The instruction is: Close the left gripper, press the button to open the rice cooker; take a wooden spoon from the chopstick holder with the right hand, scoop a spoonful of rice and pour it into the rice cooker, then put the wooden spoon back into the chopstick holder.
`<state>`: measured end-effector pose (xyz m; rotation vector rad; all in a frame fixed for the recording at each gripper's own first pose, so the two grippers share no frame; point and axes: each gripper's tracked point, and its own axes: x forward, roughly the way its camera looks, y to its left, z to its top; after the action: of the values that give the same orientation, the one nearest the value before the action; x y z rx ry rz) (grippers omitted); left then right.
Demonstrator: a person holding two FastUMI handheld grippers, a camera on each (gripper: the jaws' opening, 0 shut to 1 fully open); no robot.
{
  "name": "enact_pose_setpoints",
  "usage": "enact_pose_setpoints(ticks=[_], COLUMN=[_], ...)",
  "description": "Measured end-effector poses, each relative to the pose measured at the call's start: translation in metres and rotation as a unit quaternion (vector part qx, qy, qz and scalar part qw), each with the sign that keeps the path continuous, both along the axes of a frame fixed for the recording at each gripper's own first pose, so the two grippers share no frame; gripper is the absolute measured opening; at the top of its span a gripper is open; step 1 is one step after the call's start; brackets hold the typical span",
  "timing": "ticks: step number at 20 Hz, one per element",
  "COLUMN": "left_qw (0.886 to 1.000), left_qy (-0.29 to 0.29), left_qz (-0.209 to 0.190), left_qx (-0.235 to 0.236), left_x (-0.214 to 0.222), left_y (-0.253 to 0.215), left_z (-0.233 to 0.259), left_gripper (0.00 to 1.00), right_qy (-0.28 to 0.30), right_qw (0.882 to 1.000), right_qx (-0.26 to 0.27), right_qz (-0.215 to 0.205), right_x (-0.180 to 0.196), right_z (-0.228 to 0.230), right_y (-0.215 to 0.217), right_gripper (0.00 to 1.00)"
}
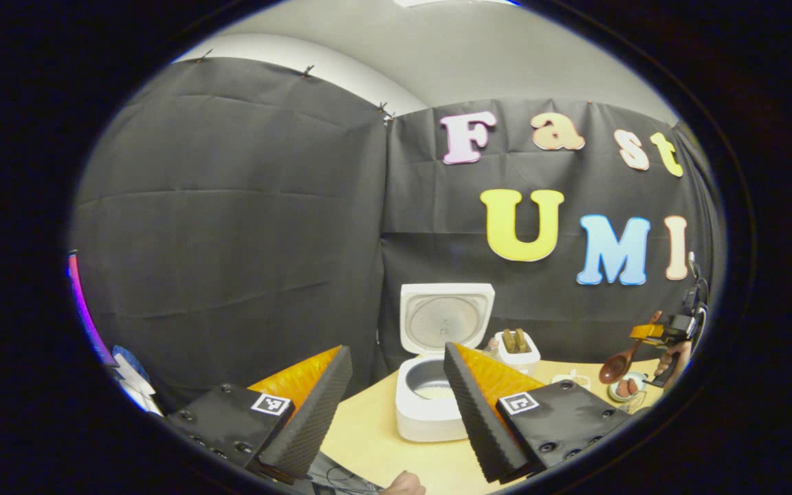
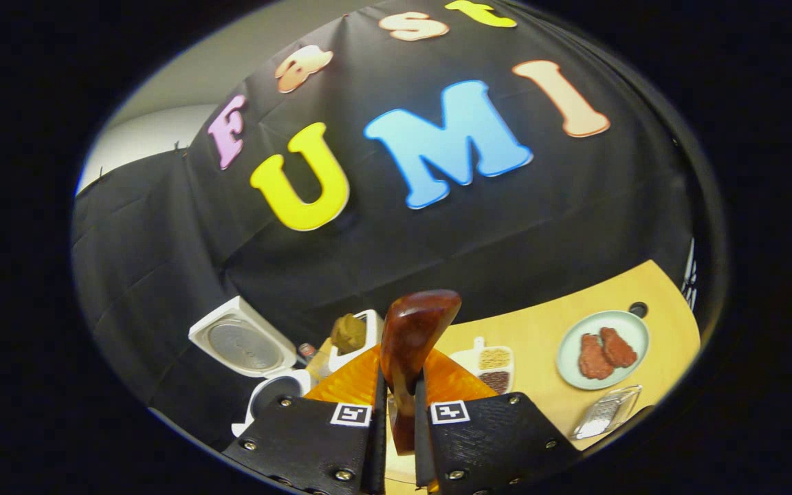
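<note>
Rice cooker, white and boxy, stands at the wooden desk's left edge, lid upright, round bowl exposed. Left gripper fingers are spread, ridged pads facing. Chopstick holder sits just right. Right gripper fingers pinch the glossy wooden spoon, handle between them, bowl pointing away.

Pale round plate with two reddish meat pieces, resting on a light wooden desk. Near it, a white divided dish of grains. Clear grater-like tray lying by the desk edge.
</note>
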<state>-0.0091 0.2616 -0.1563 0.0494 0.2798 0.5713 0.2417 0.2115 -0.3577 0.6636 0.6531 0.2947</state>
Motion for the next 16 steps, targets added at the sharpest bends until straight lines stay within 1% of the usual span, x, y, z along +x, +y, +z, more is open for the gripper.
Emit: enact_pose_setpoints(ticks=[2,3,4,9,12,16], left_qw=[1.0,1.0,1.0,0.999,0.997,0.996], left_qy=[0.004,0.006,0.008,0.021,0.03,0.035], left_qz=[-0.01,-0.014,-0.019,-0.043,-0.064,-0.082], left_qx=[0.0,0.0,-0.002,-0.003,0.006,0.006], left_x=[0.009,0.012,0.022,0.046,0.058,0.07], left_y=[-0.011,-0.016,-0.02,-0.045,-0.062,-0.078], left_z=[-0.003,-0.004,-0.021,-0.029,-0.032,-0.033], left_gripper=[0.93,0.93,0.93,0.93,0.94,0.94], right_qy=[0.024,0.032,0.046,0.091,0.111,0.137], right_qw=[0.998,0.997,0.995,0.985,0.979,0.974], right_qx=[-0.009,-0.016,-0.027,-0.045,-0.058,-0.076], right_qz=[-0.052,-0.069,-0.081,-0.141,-0.163,-0.163], right_x=[-0.003,-0.003,-0.011,-0.033,-0.044,-0.053], right_z=[-0.025,-0.035,-0.05,-0.098,-0.126,-0.168], right_y=[-0.048,-0.07,-0.087,-0.145,-0.167,-0.173], right_gripper=[0.17,0.17,0.17,0.17,0.17,0.17])
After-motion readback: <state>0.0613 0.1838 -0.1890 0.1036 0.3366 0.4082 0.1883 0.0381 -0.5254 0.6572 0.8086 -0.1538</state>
